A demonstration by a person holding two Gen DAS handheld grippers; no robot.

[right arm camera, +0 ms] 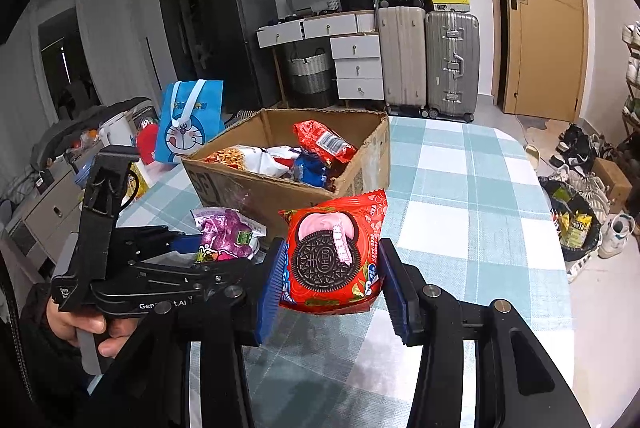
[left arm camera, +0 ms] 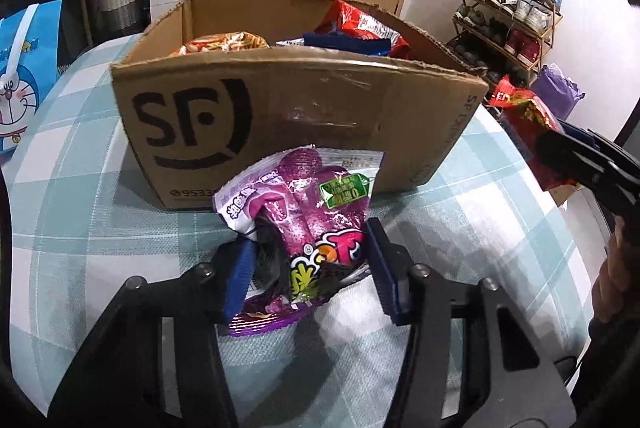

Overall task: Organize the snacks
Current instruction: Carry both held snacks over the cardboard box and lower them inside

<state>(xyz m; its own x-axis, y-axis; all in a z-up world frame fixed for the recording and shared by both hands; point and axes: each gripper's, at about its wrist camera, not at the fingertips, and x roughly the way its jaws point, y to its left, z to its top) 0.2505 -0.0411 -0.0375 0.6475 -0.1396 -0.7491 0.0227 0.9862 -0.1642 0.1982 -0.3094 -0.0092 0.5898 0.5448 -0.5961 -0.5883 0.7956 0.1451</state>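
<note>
The purple candy pouch (left arm camera: 304,228) sits pinched between the blue pads of my left gripper (left arm camera: 308,260), its long axis running away from me toward twelve o'clock, its far end just short of the printed front wall of the cardboard box (left arm camera: 280,115). The fingers are drawn in narrow on the pouch's lower half, and the foil crumples where they bite. From the right wrist view the pouch looks low over the checked tablecloth (left arm camera: 80,187), just in front of the box; I cannot tell whether its lower edge touches the cloth.

The red Oreo pack (right arm camera: 334,256) is clamped in my right gripper (right arm camera: 332,276), face toward the camera, its long axis upright toward twelve, pads closed against both side edges. It hangs clear of the table, and the box's near corner stands just beyond it at about eleven o'clock in that view. Seen from the left wrist, that pack and gripper are out at three o'clock, off the box's right end.

So the box opening lies ahead and above both loads. Several bags already rest inside: an orange-patterned one at the left, red and blue ones toward the right. I judge the right hand better placed, since its pack is already lifted near rim height, while the left pouch must first rise over the front wall before going forward. The free room seems to be in the middle front.

Beyond the box, a blue cartoon bag (right arm camera: 190,119) stands at ten o'clock in the right wrist view.
</note>
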